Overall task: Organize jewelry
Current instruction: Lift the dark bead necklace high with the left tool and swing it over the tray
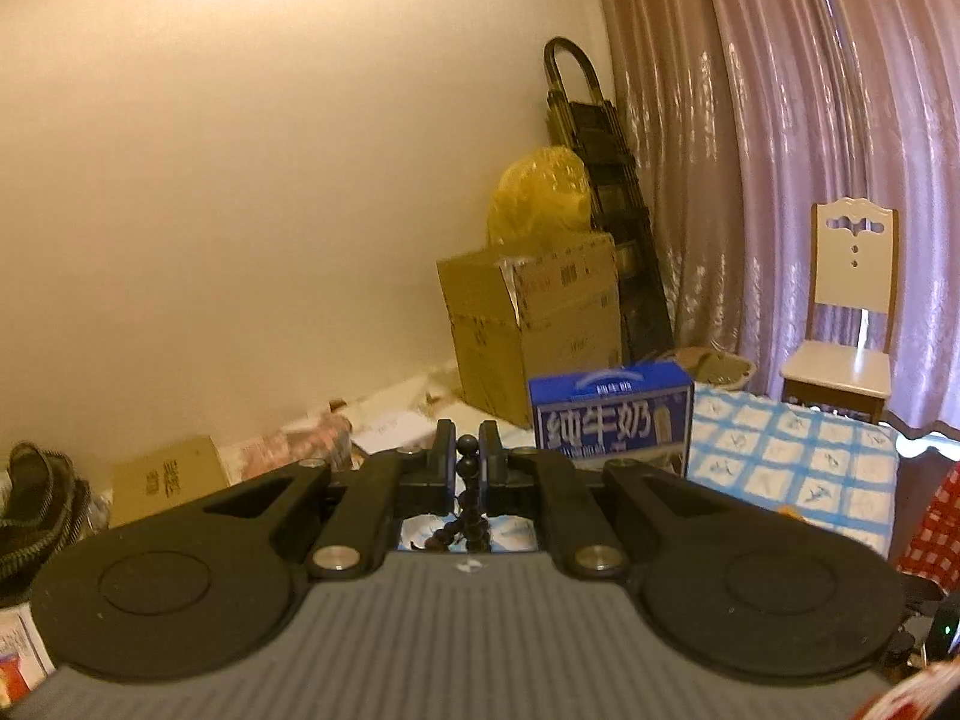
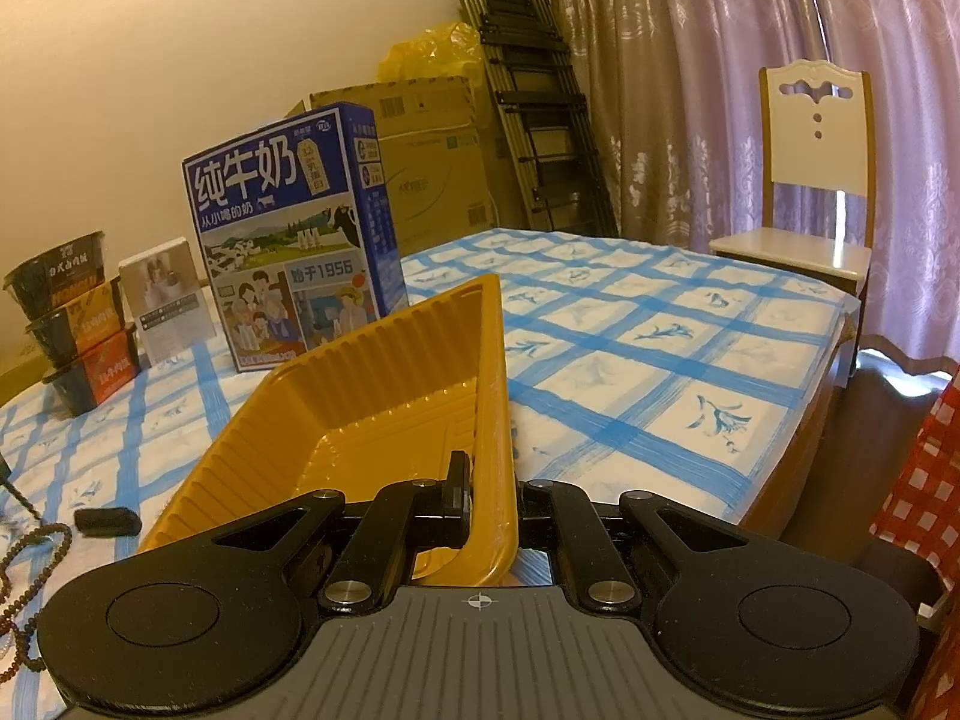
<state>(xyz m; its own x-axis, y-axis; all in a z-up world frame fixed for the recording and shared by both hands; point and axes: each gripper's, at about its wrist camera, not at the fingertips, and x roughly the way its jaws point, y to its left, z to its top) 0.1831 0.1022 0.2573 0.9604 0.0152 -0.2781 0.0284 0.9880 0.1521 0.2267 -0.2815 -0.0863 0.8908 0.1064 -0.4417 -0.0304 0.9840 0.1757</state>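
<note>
Between the fingers of the left gripper [image 1: 467, 456] a string of dark beads [image 1: 467, 480] was pinched, hanging down well above the blue-checked tablecloth [image 1: 792, 480]. On that cloth, the right gripper [image 2: 489, 495] was clamped on the near rim of a yellow tray [image 2: 372, 396], before a blue milk carton [image 2: 288, 234]; another beaded strand [image 2: 30, 558] lay at the left.
</note>
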